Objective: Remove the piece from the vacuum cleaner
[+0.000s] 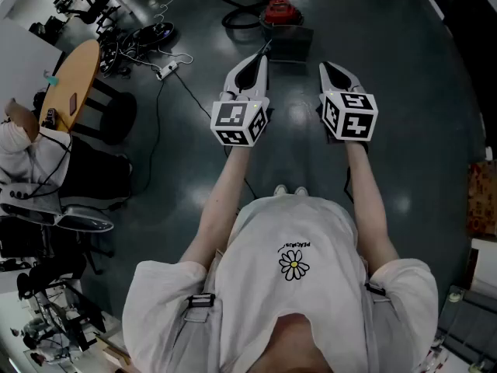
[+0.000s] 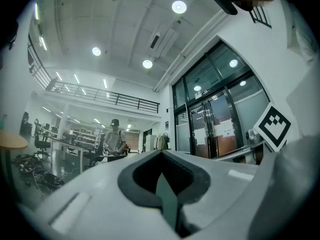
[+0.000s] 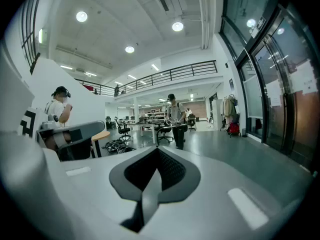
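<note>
The vacuum cleaner, a red and black canister with a black hose coiled at its left, stands on the dark floor at the top of the head view, behind a dark box. My left gripper and right gripper are held side by side at chest height, pointing toward it and well short of it. Both are shut with nothing between the jaws. In the left gripper view the closed left gripper points into the hall, as does the right gripper in its own view. The vacuum cleaner shows in neither gripper view.
A round wooden table with a seated person stands at the left. Cables and a power strip lie beside it. A cardboard box sits at the right edge. Glass doors and a standing person are far off.
</note>
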Available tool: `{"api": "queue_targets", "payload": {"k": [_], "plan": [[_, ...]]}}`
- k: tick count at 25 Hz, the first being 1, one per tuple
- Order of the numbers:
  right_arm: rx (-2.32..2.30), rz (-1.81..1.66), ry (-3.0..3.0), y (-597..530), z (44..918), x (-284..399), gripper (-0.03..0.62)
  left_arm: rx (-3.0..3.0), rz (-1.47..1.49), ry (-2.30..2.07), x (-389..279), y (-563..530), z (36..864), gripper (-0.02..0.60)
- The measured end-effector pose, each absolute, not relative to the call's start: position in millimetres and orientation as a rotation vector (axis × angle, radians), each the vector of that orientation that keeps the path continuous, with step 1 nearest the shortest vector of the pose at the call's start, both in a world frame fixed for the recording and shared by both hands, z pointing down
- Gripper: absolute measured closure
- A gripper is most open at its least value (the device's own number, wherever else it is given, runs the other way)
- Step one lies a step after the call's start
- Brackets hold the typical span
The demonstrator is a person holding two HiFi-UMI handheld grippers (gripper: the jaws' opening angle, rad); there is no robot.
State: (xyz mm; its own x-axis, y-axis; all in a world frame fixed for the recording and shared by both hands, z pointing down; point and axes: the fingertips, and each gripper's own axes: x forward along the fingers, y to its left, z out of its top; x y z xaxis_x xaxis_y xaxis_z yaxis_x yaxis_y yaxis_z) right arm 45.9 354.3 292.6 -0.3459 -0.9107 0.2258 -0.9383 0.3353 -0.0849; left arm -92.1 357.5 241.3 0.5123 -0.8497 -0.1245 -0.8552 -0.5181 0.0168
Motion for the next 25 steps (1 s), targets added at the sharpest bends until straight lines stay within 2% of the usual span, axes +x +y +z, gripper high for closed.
{"api": "queue_targets", "payload": {"k": [25], "plan": [[1.674, 0.359, -2.475, 339.6, 312.2, 57.7, 0.569, -2.734, 0.200, 1.561, -83.3, 337.2, 263.6, 0.580]]}}
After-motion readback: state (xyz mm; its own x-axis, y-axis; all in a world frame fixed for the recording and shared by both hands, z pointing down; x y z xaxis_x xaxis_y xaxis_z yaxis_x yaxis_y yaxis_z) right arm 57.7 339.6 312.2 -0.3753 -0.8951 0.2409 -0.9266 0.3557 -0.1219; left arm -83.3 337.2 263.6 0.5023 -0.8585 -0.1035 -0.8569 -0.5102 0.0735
